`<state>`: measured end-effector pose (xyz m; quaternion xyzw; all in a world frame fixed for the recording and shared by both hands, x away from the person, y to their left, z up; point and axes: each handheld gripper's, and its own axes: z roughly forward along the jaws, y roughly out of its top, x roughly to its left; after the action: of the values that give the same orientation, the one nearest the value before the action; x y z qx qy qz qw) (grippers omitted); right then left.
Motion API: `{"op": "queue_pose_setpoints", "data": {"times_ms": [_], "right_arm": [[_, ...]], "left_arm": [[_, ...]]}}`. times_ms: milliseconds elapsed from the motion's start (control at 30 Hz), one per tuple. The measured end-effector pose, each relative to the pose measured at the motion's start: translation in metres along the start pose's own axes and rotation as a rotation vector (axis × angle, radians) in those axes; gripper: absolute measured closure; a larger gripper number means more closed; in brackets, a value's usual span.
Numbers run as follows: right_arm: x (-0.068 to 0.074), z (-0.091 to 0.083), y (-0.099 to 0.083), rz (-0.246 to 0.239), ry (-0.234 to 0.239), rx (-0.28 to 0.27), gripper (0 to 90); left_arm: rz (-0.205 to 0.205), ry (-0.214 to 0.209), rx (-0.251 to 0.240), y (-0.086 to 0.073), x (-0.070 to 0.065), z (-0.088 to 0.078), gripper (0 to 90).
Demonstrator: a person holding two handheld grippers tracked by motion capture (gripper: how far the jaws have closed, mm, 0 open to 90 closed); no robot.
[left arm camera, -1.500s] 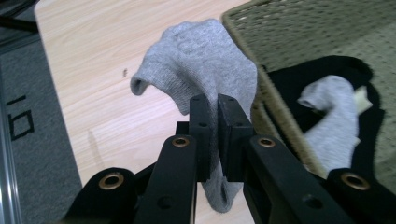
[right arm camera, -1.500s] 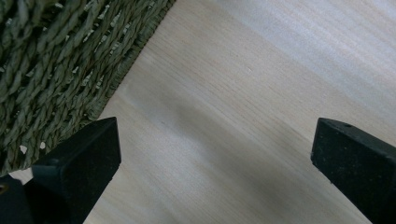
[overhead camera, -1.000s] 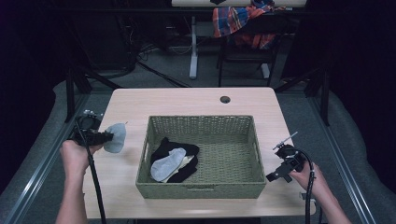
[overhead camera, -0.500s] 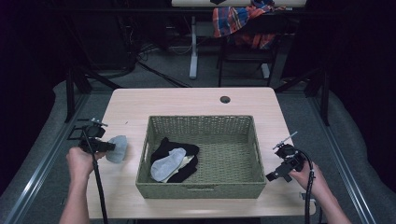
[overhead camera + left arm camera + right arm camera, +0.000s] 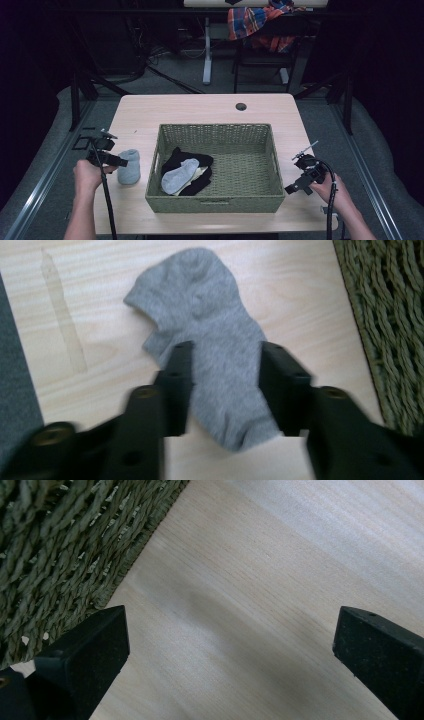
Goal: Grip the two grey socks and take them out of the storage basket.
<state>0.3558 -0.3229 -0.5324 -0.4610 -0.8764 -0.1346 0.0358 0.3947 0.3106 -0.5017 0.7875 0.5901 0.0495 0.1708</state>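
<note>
A grey sock [image 5: 129,166] [image 5: 215,340] lies flat on the wooden table [image 5: 200,107], left of a woven green basket [image 5: 215,202]. My left gripper [image 5: 118,161] [image 5: 225,352] is low over the sock. Its jaws have just been opening and now stand apart on either side of the sock's lower half, with the pads off the cloth. My right gripper [image 5: 299,170] [image 5: 230,635] hovers to the right of the basket, jaws wide open over bare wood with nothing between them.
Inside the basket's left half lie a black garment [image 5: 192,157] and a light grey sock [image 5: 179,176]. The basket wall [image 5: 395,315] [image 5: 60,540] stands close to both grippers. A dark cable hole [image 5: 241,106] sits at the table's far edge.
My left gripper came down to the table with the grey sock and its jaws parted, leaving the sock lying flat on the wood. The right gripper stayed put.
</note>
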Motion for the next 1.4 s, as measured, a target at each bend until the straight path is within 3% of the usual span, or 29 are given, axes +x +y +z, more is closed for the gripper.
{"op": "queue_pose_setpoints", "data": {"times_ms": [67, 100, 167, 233, 400, 467, 733, 767, 933, 967, 1100, 1200, 1400], "right_arm": [[0.001, 0.000, -0.001, 0.018, 0.017, -0.021, 1.3], [0.002, 0.001, -0.002, 0.032, 0.003, -0.038, 1.3], [-0.001, -0.002, -0.001, 0.006, 0.003, -0.008, 1.3], [0.001, 0.001, -0.002, 0.024, 0.001, -0.036, 1.4], [-0.001, 0.001, -0.001, 0.020, 0.011, -0.022, 1.3], [-0.001, 0.001, 0.000, 0.013, 0.008, -0.013, 1.3], [-0.001, 0.001, 0.000, 0.008, 0.005, -0.007, 1.3], [-0.001, 0.002, 0.000, 0.015, 0.027, -0.030, 1.4], [-0.002, 0.000, -0.001, -0.002, 0.011, 0.003, 1.5], [0.000, 0.004, -0.004, 0.044, 0.022, -0.061, 1.5], [-0.003, -0.001, -0.004, 0.015, 0.008, -0.007, 1.5], [-0.002, 0.000, -0.005, 0.024, 0.015, -0.016, 1.5], [-0.002, 0.000, -0.007, 0.031, 0.008, -0.018, 1.5]], "left_arm": [[-0.010, 0.000, 0.030, 0.001, 0.002, -0.005, 43.2], [-0.009, 0.009, 0.025, 0.000, 0.002, -0.008, 38.4], [-0.010, 0.023, 0.011, 0.001, 0.001, -0.016, 29.5], [0.009, 0.029, -0.014, 0.003, -0.002, -0.027, 22.5], [0.054, 0.049, -0.083, 0.010, -0.016, -0.047, 11.1], [0.073, 0.054, -0.100, 0.013, -0.023, -0.052, 0.8], [0.171, 0.055, -0.158, 0.023, -0.057, -0.070, 0.0], [0.184, 0.052, -0.160, 0.024, -0.060, -0.071, 0.0], [0.249, 0.041, -0.176, 0.030, -0.083, -0.079, 0.0], [0.259, 0.035, -0.183, 0.031, -0.087, -0.080, 0.0], [0.297, 0.018, -0.201, 0.034, -0.101, -0.083, 0.0], [0.315, 0.005, -0.197, 0.036, -0.109, -0.082, 0.0], [0.306, 0.012, -0.183, 0.041, -0.122, -0.076, 0.0]]}}
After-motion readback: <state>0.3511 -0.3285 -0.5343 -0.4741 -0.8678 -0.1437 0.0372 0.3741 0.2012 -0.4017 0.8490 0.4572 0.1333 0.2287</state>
